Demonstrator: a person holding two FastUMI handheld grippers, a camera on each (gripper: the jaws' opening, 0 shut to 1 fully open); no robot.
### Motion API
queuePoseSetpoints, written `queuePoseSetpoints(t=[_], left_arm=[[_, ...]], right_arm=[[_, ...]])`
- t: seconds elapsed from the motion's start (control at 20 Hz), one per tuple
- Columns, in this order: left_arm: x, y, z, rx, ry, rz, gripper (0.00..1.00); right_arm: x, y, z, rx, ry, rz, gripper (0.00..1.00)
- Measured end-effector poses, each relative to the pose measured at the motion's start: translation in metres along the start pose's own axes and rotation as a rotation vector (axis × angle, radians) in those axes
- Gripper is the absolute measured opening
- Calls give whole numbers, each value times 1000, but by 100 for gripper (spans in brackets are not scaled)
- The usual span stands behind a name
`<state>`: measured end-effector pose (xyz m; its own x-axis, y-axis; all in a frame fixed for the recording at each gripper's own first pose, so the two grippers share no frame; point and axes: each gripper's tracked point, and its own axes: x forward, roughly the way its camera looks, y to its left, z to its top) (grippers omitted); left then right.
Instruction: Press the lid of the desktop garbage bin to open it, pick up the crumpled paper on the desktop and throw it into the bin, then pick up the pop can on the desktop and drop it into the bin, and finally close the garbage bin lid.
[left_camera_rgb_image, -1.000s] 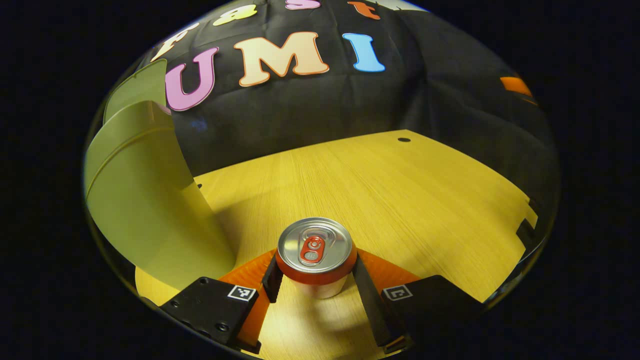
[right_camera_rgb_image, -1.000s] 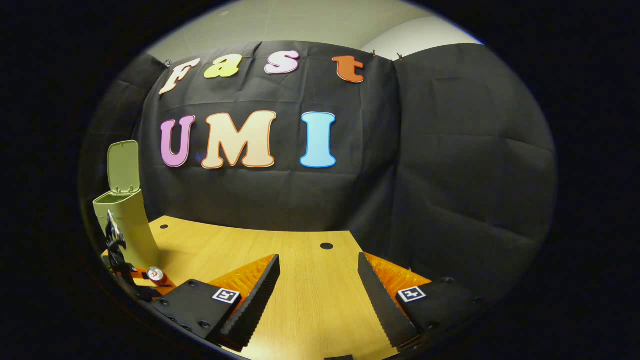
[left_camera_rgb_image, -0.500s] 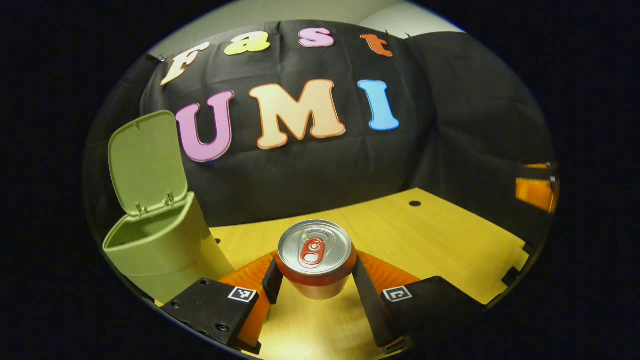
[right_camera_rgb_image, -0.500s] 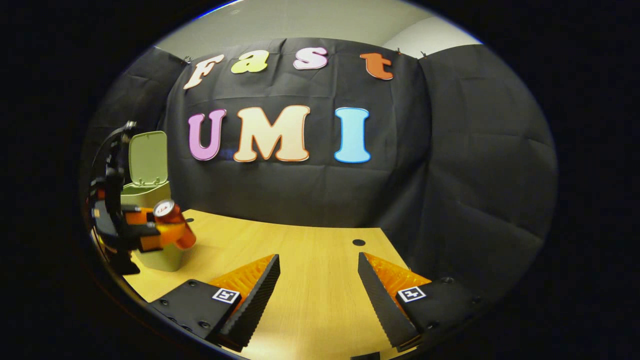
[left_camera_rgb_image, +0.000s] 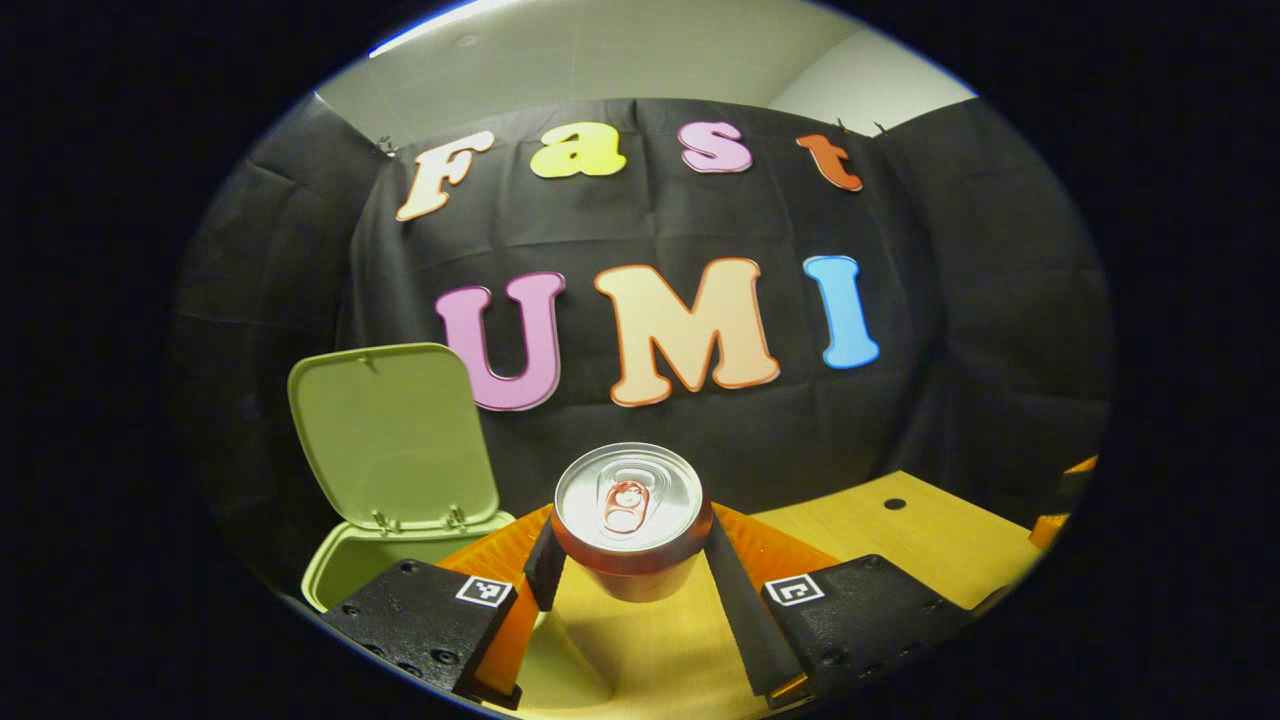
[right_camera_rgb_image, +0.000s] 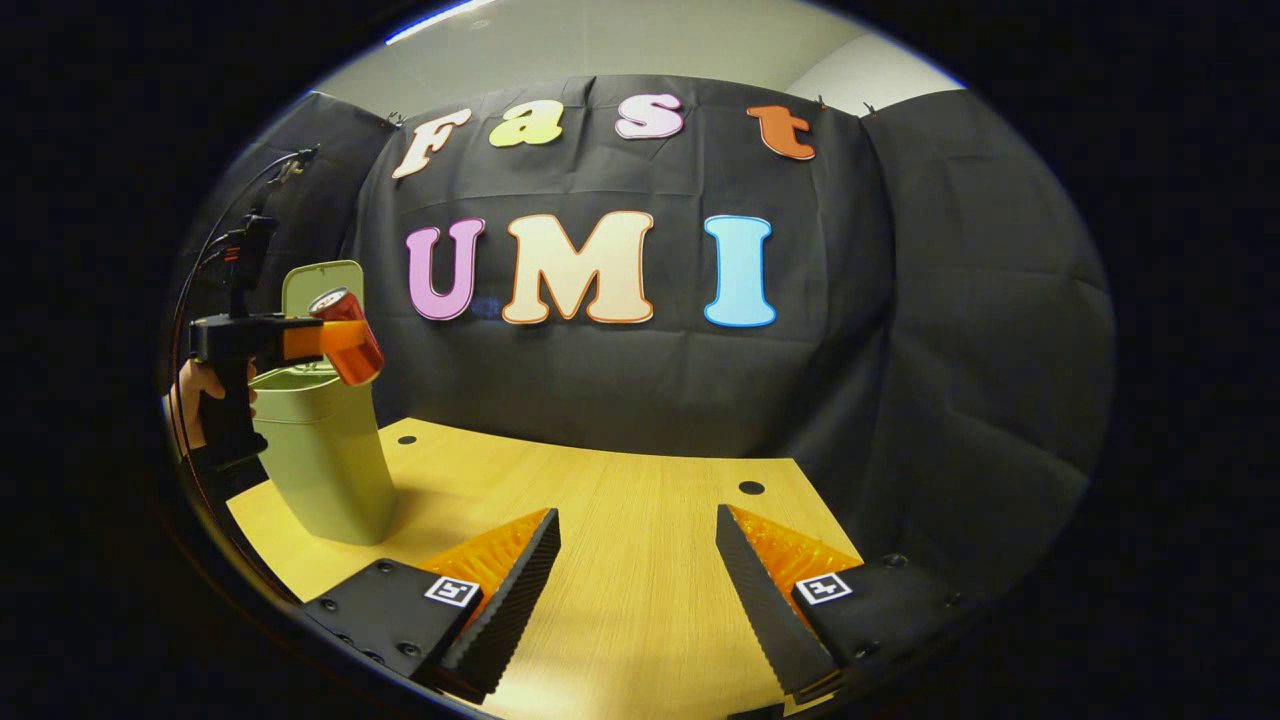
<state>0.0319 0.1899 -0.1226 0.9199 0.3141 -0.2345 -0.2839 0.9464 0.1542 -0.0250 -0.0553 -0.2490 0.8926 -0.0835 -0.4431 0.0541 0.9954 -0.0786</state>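
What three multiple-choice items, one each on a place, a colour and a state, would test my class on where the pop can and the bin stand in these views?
1. Where is the pop can?
A. lying on the table
B. held off the table in the left gripper, near the bin's open top
C. in the right gripper

2. What colour is the garbage bin?
A. pale green
B. blue
C. white

3. How is the lid?
A. shut
B. lying on the table
C. raised open

Answers: 1 B, both fingers press the can's sides, and the right gripper view shows it up beside the bin's rim. 2 A, body and lid are pale green. 3 C, the lid stands up on its hinge.
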Motion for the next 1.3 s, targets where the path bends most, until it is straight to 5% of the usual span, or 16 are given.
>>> queuePoseSetpoints(t=[0.6, 0.7, 1.3], left_arm=[[-17, 130, -44, -23, 61, 285, 80], [-20, 137, -26, -37, 9, 288, 96], [40, 193, 111, 9, -178, 233, 95]], right_arm=[[19, 43, 6, 2, -4, 76, 98], [22, 51, 8, 0, -9, 80, 99], [16, 87, -4, 45, -2, 21, 99]])
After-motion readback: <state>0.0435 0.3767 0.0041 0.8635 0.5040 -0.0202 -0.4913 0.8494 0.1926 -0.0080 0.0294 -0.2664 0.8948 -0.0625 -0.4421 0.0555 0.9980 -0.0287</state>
